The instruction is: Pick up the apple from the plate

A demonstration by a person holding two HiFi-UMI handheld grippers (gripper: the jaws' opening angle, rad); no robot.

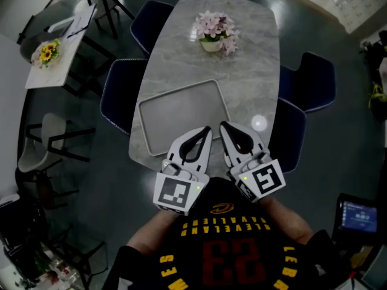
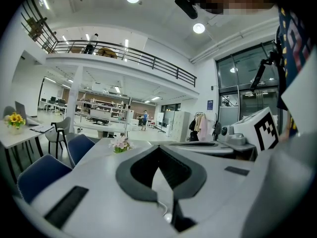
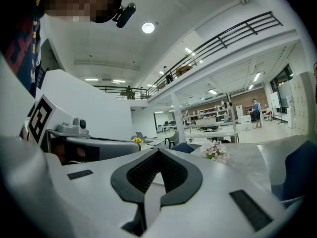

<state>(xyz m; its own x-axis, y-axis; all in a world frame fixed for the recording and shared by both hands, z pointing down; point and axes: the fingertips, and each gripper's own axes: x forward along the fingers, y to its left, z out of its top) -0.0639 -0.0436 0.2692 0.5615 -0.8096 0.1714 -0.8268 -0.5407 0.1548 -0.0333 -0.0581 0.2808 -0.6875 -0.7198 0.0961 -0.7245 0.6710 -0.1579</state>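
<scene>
Left gripper [image 1: 208, 130] clenched empty, right gripper [image 1: 222, 125] clenched empty, tips side by side above grey tray [image 1: 179, 109]

Grey rectangular tray [image 1: 181, 116], rounded corners, flat on table [image 1: 254, 71], slightly skewed

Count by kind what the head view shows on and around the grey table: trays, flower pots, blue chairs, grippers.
Tray: 1
Flower pot: 1
Blue chairs: 4
Grippers: 2, the left gripper and the right gripper, both shut and empty
Total: 8
</scene>
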